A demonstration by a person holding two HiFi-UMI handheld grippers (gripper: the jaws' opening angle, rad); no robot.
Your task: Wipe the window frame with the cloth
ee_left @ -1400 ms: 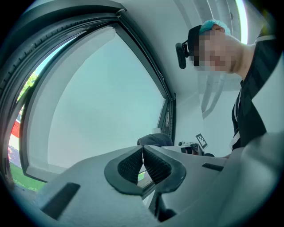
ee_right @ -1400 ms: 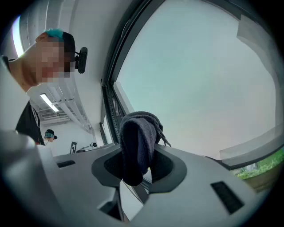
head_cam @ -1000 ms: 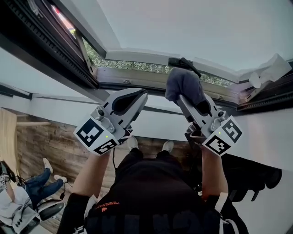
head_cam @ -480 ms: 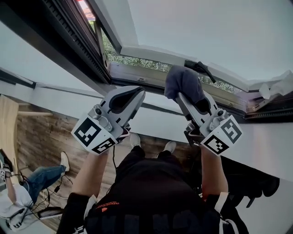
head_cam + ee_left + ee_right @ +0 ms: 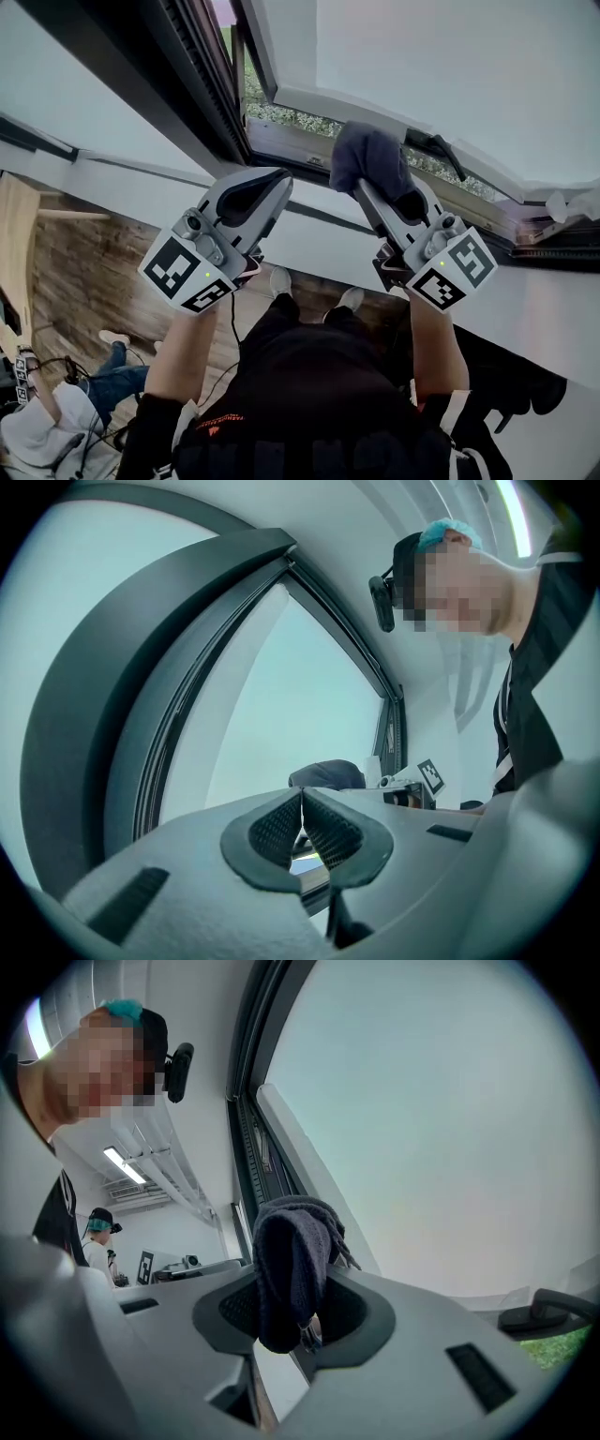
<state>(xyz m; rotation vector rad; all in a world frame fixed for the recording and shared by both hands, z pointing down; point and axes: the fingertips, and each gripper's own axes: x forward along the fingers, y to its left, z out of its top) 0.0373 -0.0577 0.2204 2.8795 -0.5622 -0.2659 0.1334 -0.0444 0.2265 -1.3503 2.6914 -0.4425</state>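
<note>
In the head view a dark grey cloth (image 5: 370, 159) is bunched over the tips of my right gripper (image 5: 382, 190), which is shut on it. The cloth is held up just in front of the lower rail of the window frame (image 5: 286, 141); I cannot tell if it touches. In the right gripper view the cloth (image 5: 291, 1260) hangs folded between the jaws of the right gripper (image 5: 292, 1321), beside the dark frame upright (image 5: 251, 1119). My left gripper (image 5: 265, 185) is held to the left, below the frame's corner. The left gripper (image 5: 302, 810) is shut with nothing between its pads.
A black window handle (image 5: 442, 152) lies on the frame right of the cloth. The white sash (image 5: 450, 66) is swung open above. Something white and crumpled (image 5: 574, 202) sits at the far right. A seated person (image 5: 42, 427) is on the wooden floor (image 5: 84, 281) far below.
The head view has swung left, so the frame's left corner and dark upright now stand nearer the middle. Both grippers keep their pose, the cloth still clamped. The person below has shifted.
</note>
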